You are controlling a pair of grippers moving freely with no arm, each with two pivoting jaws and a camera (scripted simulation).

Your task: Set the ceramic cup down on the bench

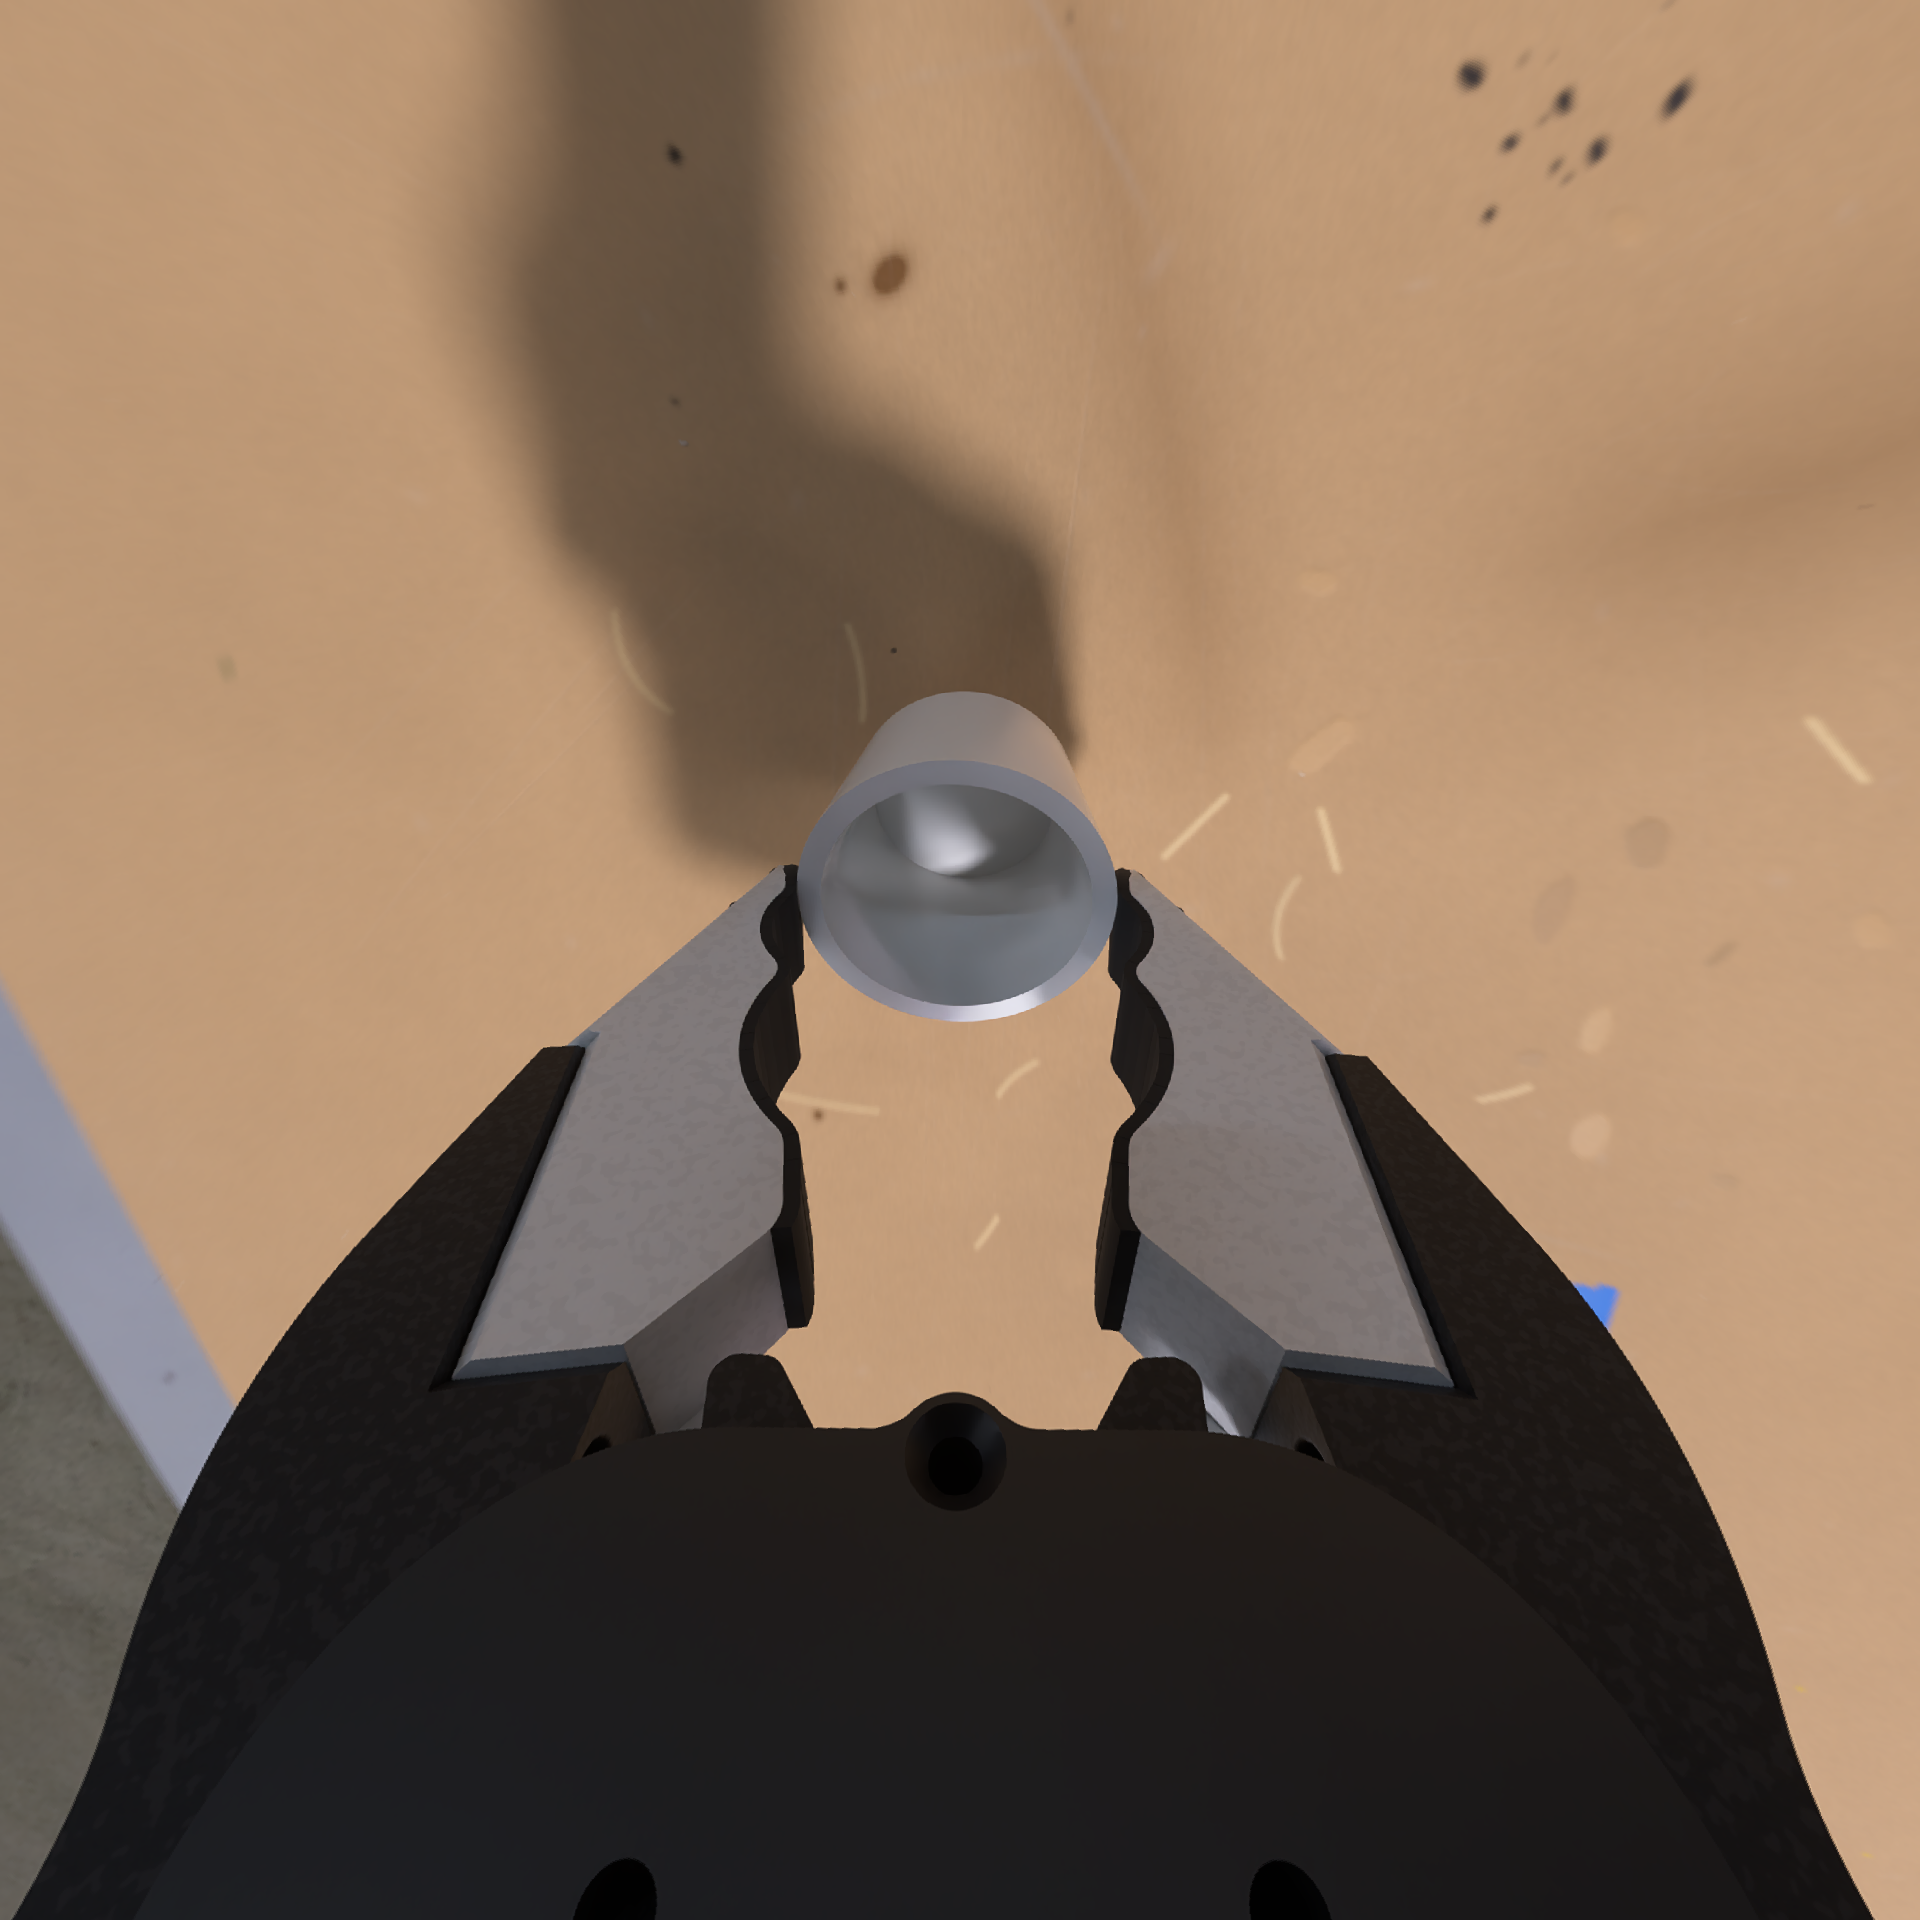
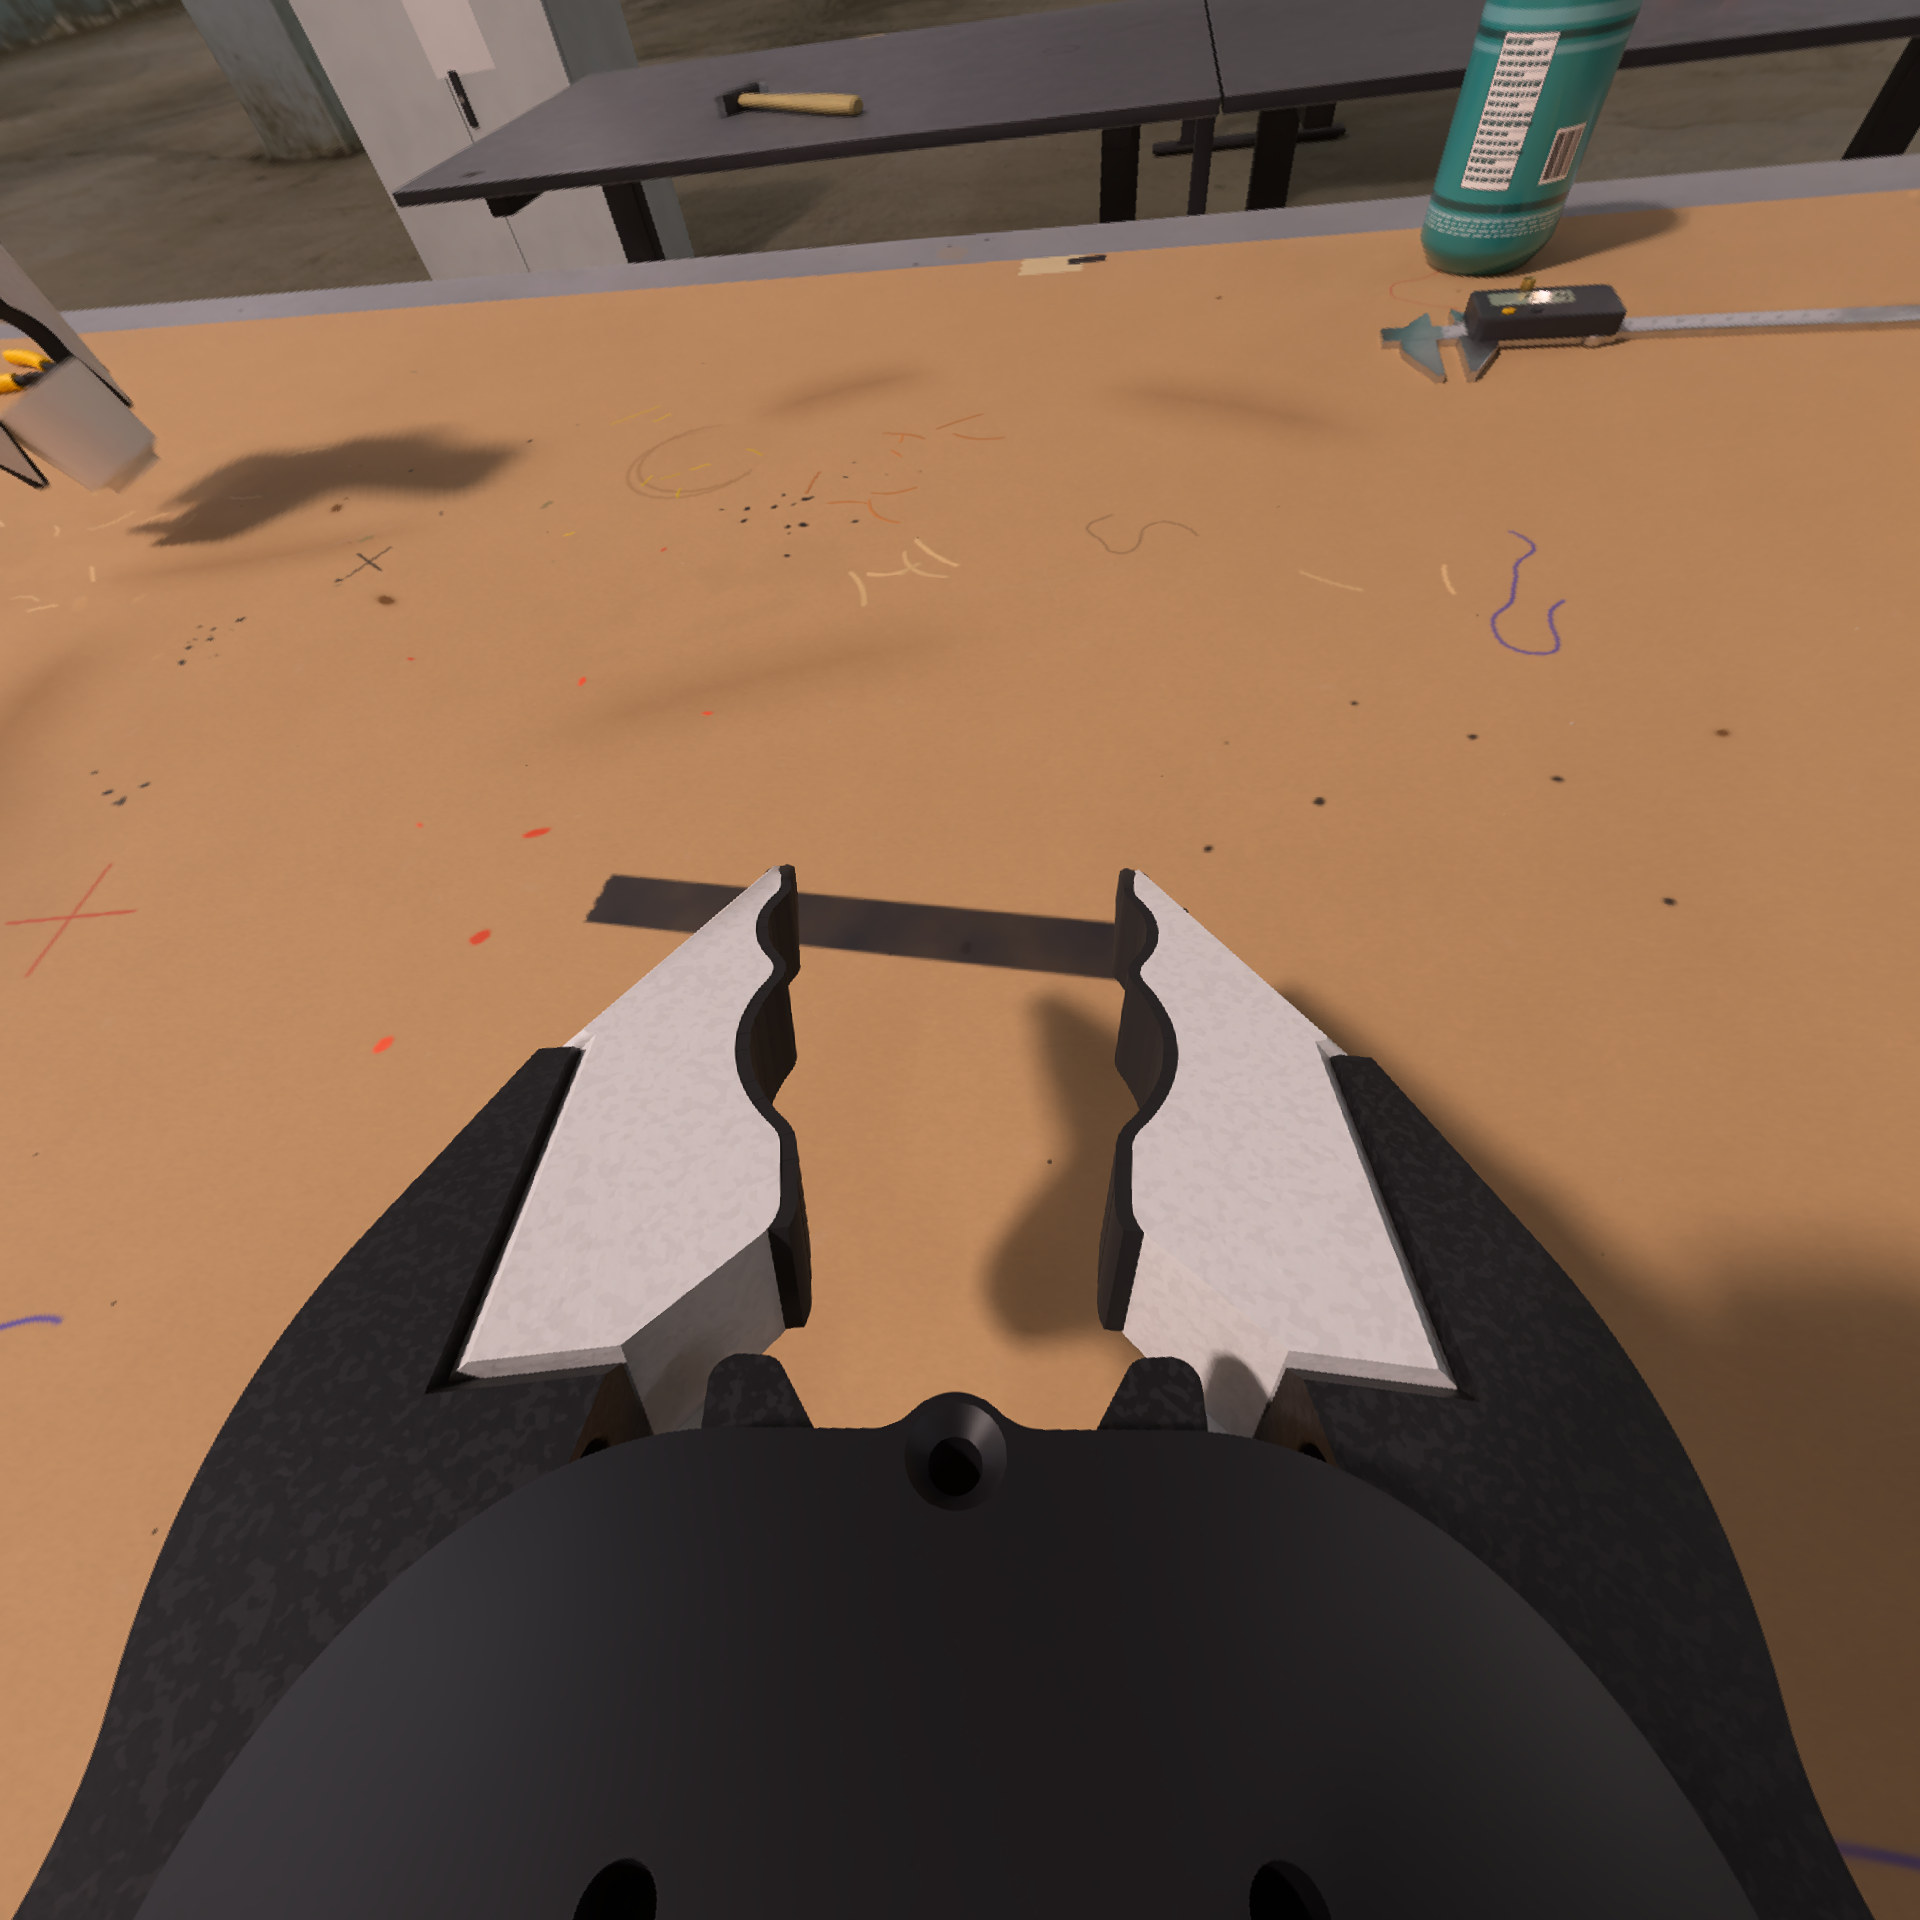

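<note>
Two tools, left [image 1: 956, 894] gripping cup [image 1: 956, 883], caliper [image 2: 1538, 317] far off

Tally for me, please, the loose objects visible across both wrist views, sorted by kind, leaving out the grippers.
Ceramic cup, held at the left gripper's fingertips above the bench: 1
Teal bottle on the bench: 1
Digital caliper on the bench: 1
Hammer on the dark table behind: 1
Total: 4

teal bottle [image 2: 1517, 135]; caliper [image 2: 1548, 317]; hammer [image 2: 795, 102]; black tape [image 2: 935, 925]
</note>
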